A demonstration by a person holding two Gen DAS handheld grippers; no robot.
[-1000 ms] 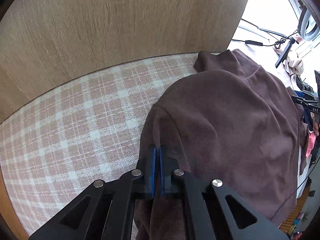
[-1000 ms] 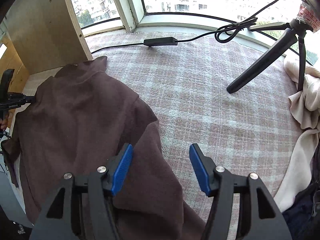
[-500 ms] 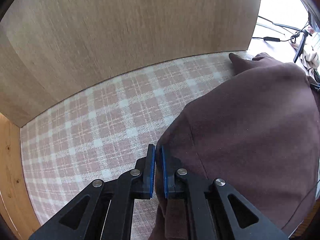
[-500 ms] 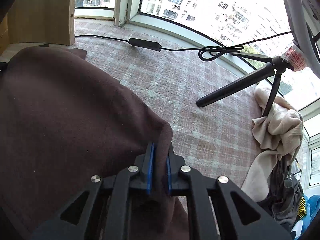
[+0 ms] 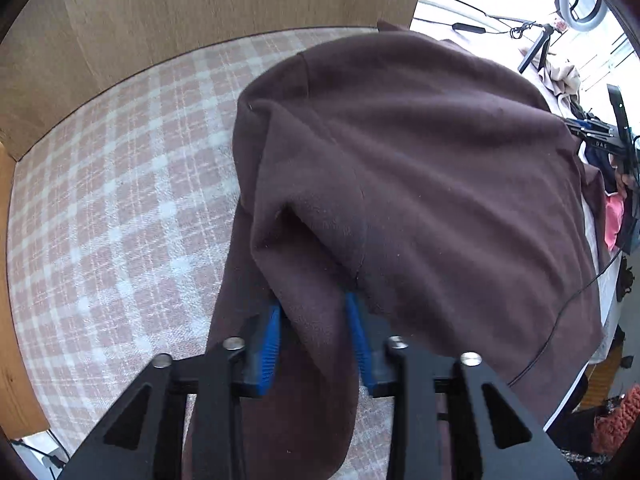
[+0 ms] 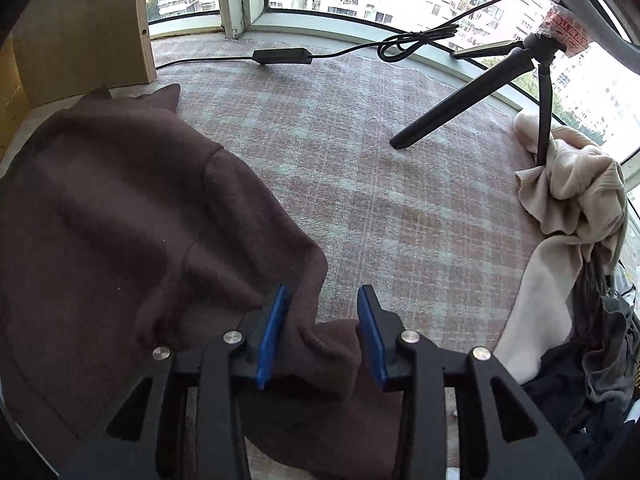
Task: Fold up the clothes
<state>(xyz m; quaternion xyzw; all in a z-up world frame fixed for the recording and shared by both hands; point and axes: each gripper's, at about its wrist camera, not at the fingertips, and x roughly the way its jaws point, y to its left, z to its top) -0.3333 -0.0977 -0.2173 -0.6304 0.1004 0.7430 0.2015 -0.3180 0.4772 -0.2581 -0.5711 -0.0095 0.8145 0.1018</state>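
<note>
a: fingers first. the left gripper (image 5: pixel 314 330) has its blue pads spread, with a fold of the brown sweater (image 5: pixel 400 184) lying loose between them. the right gripper (image 6: pixel 323 330) is spread the same way, with a hump of brown cloth sitting in the gap.

b: half a second ago both pairs were pressed together on the fabric, weren't they?

a: yes, each was pinching an edge and the cloth rose like a tent in front of the cameras. now both have let go, and the sweater has dropped onto the checked cover (image 5: pixel 120 200).

b: so where does it lie?

a: spread on the cover, out from the wooden panel (image 5: pixel 200 8). on the left a side strip and sleeve look turned in over the body. on the right another flap is doubled over near the pads. a second ago the right side was flatter, so i'd judge one fold has just been laid.

b: is it finished?

a: i can't tell. the near edges are still rumpled and bunched around the pads, so it reads as partly folded. the cream garment (image 6: pixel 576 192) heaped by the tripod (image 6: pixel 472 100) isn't folded, and darker clothes (image 6: pixel 592 360) lie below it.

b: any snag risk?

a: the loose cloth between the pads could drag along if either gripper pulls away carelessly.
</note>
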